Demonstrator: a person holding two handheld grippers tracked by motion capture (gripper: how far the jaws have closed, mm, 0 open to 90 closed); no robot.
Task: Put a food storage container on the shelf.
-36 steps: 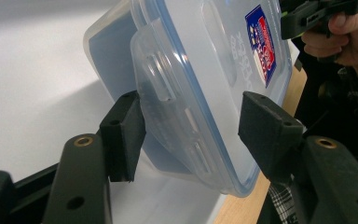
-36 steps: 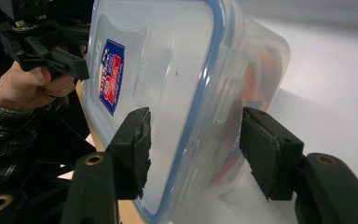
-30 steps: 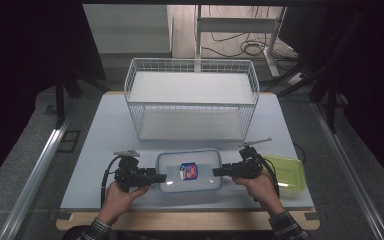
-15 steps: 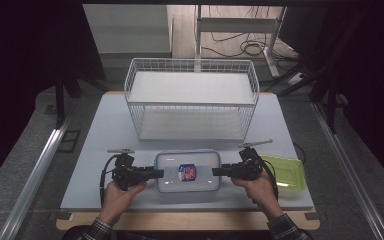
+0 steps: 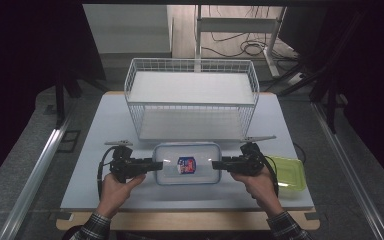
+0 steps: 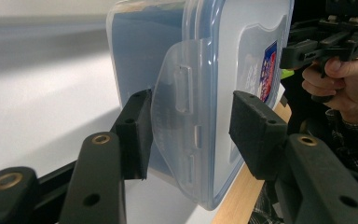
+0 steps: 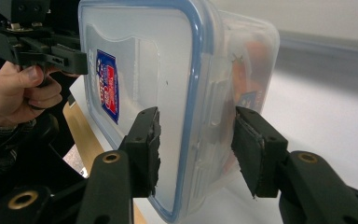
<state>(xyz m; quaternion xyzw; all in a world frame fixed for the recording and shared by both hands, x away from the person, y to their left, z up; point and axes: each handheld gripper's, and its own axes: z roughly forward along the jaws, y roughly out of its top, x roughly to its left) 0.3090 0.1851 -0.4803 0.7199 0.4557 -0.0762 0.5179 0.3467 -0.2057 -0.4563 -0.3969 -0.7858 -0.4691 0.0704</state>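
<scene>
I have my left tongs (image 5: 156, 165) clamped on the left end clip and my right tongs (image 5: 216, 163) clamped on the right end of the clear lidded box (image 5: 187, 163), both having just tightened, near the front of the bench (image 5: 95, 130) before the wire basket (image 5: 191, 98).

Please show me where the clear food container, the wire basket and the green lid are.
clear food container (image 5: 200, 176): high view, bare lid right of the label.
wire basket (image 5: 190, 65): high view, far top rim.
green lid (image 5: 291, 174): high view, its flat middle.
</scene>
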